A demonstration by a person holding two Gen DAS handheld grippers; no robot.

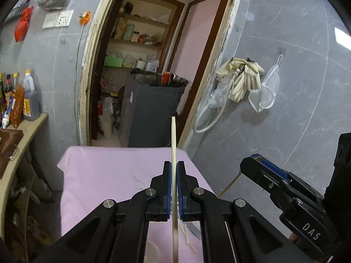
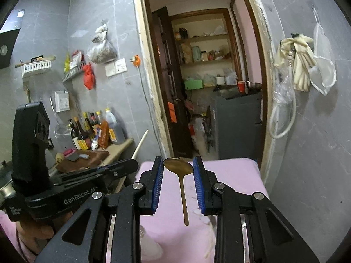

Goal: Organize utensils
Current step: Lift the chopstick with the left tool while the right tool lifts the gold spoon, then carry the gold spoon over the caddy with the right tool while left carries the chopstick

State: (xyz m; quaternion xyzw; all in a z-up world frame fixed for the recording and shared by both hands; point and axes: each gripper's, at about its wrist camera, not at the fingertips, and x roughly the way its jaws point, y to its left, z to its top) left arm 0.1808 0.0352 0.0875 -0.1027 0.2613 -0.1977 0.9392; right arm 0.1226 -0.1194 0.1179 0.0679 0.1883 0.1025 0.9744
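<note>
Carry both slowly above the pink bench (image 1: 98,175), left gripper (image 1: 174,164) clamped on the upright wooden stick (image 1: 173,135), right gripper (image 2: 178,158) pinching the gold spoon (image 2: 178,167) by its bowl edges: likely a slippery hold, so avoid tilting.

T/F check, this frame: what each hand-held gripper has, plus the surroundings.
1. The left hand-held gripper is shut on a pale chopstick. True.
2. The right hand-held gripper is empty. False: its pads clamp a gold spoon by the bowl, handle hanging free.
3. The cloth below is pink. True.
4. The doorway is shut by a door. False: it stands open, with shelves visible inside.
</note>
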